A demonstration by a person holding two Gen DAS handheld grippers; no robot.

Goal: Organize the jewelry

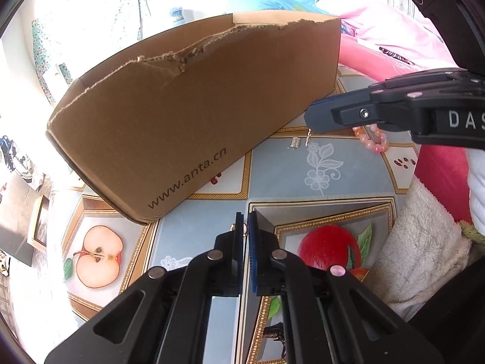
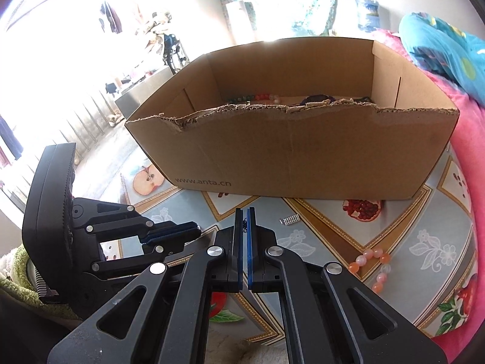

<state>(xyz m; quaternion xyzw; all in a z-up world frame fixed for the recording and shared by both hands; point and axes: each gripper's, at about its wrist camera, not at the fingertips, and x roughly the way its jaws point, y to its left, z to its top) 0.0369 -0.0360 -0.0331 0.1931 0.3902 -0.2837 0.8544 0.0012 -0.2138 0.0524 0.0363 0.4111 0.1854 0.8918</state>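
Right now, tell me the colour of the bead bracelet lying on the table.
Pink and orange beads, clearest in the right wrist view.

Brown box (image 2: 303,151) – pink-orange bead bracelet (image 2: 376,267) – fruit-print tablecloth (image 2: 333,233).

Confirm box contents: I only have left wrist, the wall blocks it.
Observer: Right wrist sees over the torn edge: green, red and white beads inside the box.
Operator: Anything else?
Observer: A dark purple piece right of them.
Operator: Trinket dangling off right gripper, gripped?
Observer: Yes, it shows pinched between the pads.
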